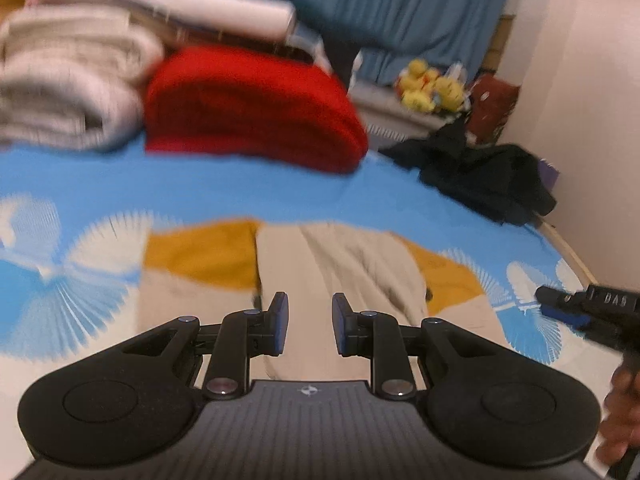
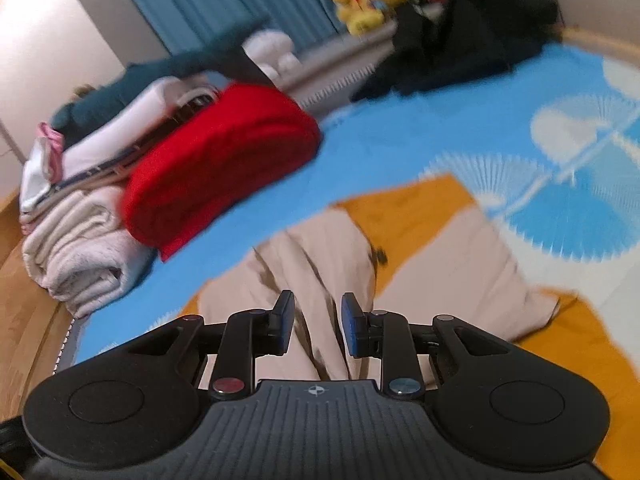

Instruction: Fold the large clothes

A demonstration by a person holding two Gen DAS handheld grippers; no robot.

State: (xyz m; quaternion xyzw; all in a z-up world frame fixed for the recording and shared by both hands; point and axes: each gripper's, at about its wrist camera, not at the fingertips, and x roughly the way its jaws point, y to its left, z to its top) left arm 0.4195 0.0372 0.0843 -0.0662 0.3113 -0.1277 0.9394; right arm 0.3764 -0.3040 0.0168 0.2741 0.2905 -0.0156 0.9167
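Your beige-and-mustard garment (image 1: pixel 344 264) lies partly folded on the blue patterned bedsheet (image 1: pixel 240 192), straight ahead of both tools. Your left hand-held gripper (image 1: pixel 310 322) hangs above it with its jaws parted and nothing between them; your right hand-held gripper (image 2: pixel 318 324) is the same, spread slightly and empty over the beige cloth. Only the left view catches the right tool's tip and your hand (image 1: pixel 620 420) at its edge. Only the right view shows the wooden floor (image 2: pixel 16 280) beside the bed. Both show the red folded pile (image 2: pixel 216 160), the pale folded towels (image 1: pixel 68 84), the dark clothes (image 1: pixel 480 172) and the yellow plush toys (image 1: pixel 432 88).
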